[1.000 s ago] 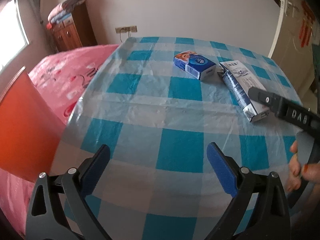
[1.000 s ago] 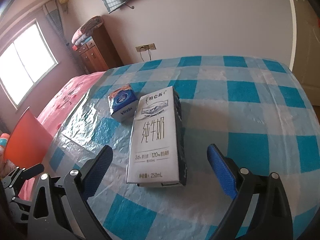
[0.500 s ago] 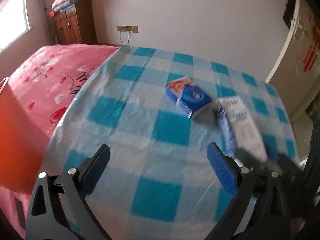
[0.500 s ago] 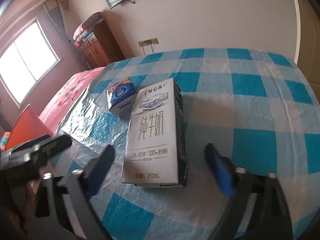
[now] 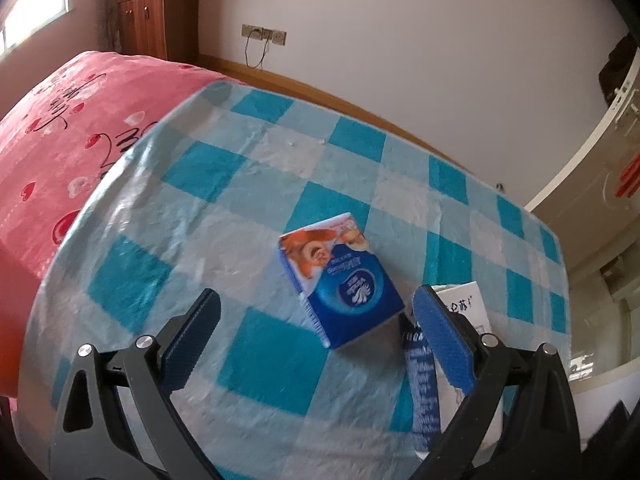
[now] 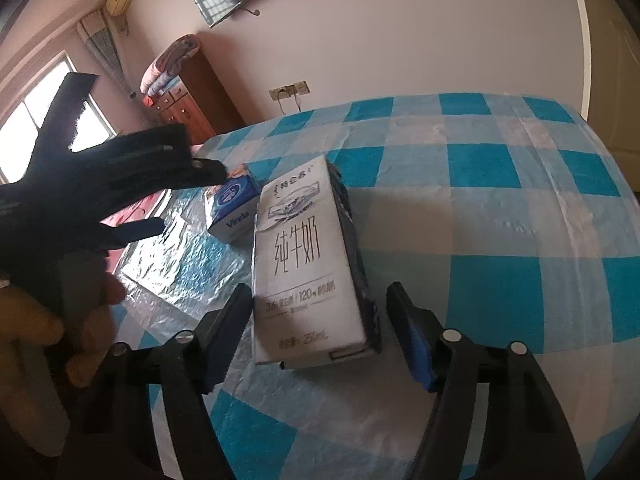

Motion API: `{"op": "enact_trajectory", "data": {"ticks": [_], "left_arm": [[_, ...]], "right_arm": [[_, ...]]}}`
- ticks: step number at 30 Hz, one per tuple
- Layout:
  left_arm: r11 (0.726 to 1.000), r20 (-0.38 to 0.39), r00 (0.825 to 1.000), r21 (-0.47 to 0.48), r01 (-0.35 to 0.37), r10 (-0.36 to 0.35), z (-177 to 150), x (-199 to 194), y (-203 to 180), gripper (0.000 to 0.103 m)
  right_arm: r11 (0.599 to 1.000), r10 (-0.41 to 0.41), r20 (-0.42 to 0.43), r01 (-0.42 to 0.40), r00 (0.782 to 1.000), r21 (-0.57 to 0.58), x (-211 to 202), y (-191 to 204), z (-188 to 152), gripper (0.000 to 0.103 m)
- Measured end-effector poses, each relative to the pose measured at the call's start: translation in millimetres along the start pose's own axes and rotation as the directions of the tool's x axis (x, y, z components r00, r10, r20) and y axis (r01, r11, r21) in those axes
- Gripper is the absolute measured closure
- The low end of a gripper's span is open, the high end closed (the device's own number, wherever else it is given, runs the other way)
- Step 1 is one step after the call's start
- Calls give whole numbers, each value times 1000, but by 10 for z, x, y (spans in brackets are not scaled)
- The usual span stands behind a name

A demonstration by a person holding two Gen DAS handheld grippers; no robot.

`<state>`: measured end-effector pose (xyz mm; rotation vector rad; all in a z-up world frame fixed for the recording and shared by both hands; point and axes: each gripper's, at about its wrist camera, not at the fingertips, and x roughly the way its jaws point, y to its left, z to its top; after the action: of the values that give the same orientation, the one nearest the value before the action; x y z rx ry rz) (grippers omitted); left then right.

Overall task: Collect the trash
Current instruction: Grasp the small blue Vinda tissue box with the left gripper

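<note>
Currently the right gripper is closing, its jaws either side of the near end of the white milk carton, which lies flat on the checked tablecloth; the pads are not yet pressing. Left gripper stands wide and empty above the blue tissue pack, just beside the carton.

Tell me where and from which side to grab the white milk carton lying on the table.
Grip the milk carton across its two long narrow sides near the bottom end, coming from above and behind. It lies flat, lengthwise toward the right gripper, whose closing jaws already straddle that end without clamping. The blue tissue pack crowds the far left side, so stay low.
</note>
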<state>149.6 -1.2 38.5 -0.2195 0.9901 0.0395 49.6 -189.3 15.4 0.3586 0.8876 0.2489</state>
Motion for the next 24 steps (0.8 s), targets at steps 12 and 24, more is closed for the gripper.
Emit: {"op": "enact_trajectory", "data": {"ticks": [12,24], "left_arm": [[993,-23,994,49,-107,108,94,307,-182,6],[986,-9,990,94,-138,139,16,318,-302,47]], "right_arm": [[998,-48,25,47,999,35,-72,-131,27,36],[999,-44,18,44,999,32,-67,-124,26,31]]}}
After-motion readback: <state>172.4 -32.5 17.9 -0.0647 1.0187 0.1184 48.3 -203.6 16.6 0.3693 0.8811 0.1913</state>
